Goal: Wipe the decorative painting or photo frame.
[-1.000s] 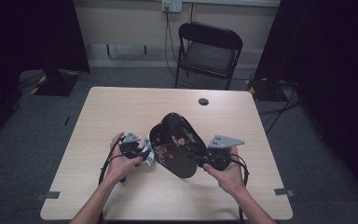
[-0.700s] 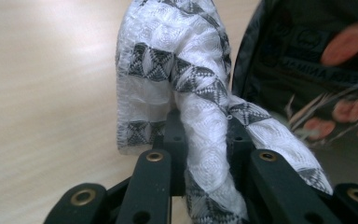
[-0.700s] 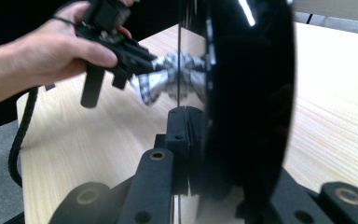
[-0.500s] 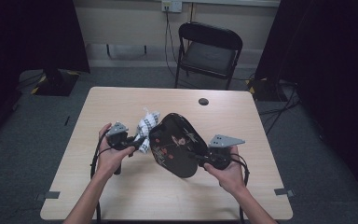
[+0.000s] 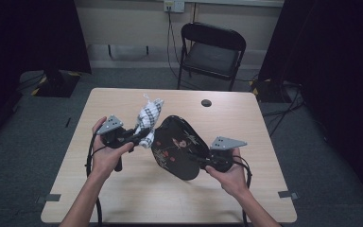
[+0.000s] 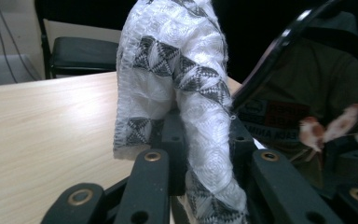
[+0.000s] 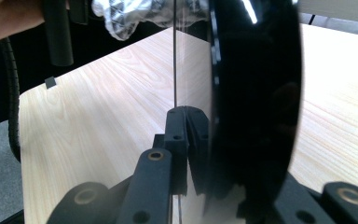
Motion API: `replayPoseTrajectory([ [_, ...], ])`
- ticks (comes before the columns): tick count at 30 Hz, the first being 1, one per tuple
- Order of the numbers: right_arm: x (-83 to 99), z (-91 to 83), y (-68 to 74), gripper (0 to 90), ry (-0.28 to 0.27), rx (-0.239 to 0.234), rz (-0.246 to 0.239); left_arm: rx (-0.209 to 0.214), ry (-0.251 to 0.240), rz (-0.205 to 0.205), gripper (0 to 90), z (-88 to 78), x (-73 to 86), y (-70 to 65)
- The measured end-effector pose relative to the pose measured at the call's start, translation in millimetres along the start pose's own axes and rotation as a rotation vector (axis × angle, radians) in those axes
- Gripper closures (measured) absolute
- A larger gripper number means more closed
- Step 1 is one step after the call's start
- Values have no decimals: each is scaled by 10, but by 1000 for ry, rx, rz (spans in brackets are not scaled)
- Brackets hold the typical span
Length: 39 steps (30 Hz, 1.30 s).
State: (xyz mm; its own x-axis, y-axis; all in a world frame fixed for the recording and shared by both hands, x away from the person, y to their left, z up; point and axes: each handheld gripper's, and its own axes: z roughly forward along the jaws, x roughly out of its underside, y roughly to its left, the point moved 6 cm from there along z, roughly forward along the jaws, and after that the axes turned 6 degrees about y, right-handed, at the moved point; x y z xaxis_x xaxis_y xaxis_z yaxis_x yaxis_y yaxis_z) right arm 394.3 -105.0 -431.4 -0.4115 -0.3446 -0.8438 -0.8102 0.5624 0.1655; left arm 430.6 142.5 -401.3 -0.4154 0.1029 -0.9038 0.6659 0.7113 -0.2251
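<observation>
A black oval plate with a floral pattern is held tilted above the table, and my right gripper is shut on its near-right rim. In the right gripper view the plate stands edge-on, pinched between that gripper's jaws. My left gripper is shut on a white cloth with black triangles, which sticks up beside the plate's upper-left rim. In the left gripper view the cloth rises from between the jaws of the left gripper, with the glossy plate just to its right.
The light wooden table carries a small dark round object near its far edge. A black folding chair stands behind the table. Cables trail from both grippers over the near table edge.
My left gripper has risen with the cloth, from low beside the plate's left edge to its upper-left rim. The right gripper and the plate have stayed in place.
</observation>
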Motion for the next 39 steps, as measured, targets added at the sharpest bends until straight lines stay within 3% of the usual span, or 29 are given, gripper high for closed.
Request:
replayPoseTrajectory([
  [2,1,0,-9,799,3,2,5,25,-11,-1,752,-61,-28,-51],
  [4,1,4,-14,799,0,-2,6,82,-2,7,753,-130,-20,-129],
  [6,-3,9,-9,799,1,-1,5,60,34,70,753,-174,41,-184],
  [8,-9,14,-7,799,3,0,3,74,52,88,752,-178,126,-230],
  [13,-15,21,-12,800,4,-3,1,101,126,106,749,-49,368,-307],
  [16,-15,17,-30,798,3,-1,7,115,213,133,744,106,571,-385],
  [19,-5,4,-47,799,3,3,7,161,282,161,743,275,745,-505],
  [23,0,-12,-68,799,2,9,12,213,351,198,742,375,903,-676],
  [30,2,-13,-75,799,0,9,13,319,426,211,734,495,1084,-946],
  [32,1,-11,-78,798,0,8,14,329,445,224,726,532,1136,-975],
  [34,1,-11,-78,798,0,9,14,336,462,211,723,582,1217,-1004],
  [39,2,-13,-77,798,1,9,14,312,496,220,689,645,1341,-1028],
])
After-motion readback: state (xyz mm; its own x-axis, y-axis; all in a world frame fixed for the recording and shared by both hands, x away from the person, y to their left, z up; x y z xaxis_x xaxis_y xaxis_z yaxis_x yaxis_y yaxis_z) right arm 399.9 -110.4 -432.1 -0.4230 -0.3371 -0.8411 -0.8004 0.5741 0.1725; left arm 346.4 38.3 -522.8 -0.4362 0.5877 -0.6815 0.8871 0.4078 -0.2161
